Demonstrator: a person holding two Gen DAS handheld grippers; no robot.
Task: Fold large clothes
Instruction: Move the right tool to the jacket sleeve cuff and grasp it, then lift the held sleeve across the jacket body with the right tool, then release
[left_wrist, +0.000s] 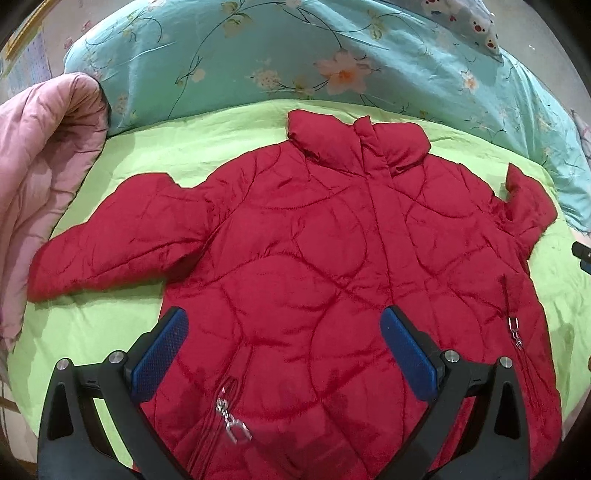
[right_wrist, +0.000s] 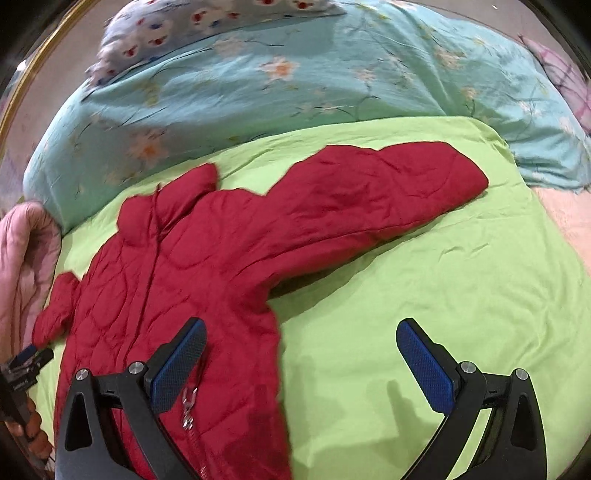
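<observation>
Green bed sheet (left_wrist: 122, 325) under a red quilted jacket (left_wrist: 314, 266), spread front-up and not yet folded.

Behind the sheet lie a turquoise floral duvet (left_wrist: 229, 66) and, at the left edge, a pink quilt (left_wrist: 40, 155). The jacket lies flat in the middle of the bed, zipped, collar (left_wrist: 354, 140) toward the duvet and both sleeves out to the sides; the right sleeve (right_wrist: 388, 188) reaches across bare sheet. Left claw (left_wrist: 284, 347) hangs over the lower front of the jacket, spread wide and holding nothing. Right claw (right_wrist: 301, 365) is likewise released and empty, straddling the jacket's right side edge, one finger over red fabric and the other over green sheet. By the look of it, folding has barely begun: no sleeve is turned in and no crease made, so the whole job is left, sleeves likely first.
</observation>
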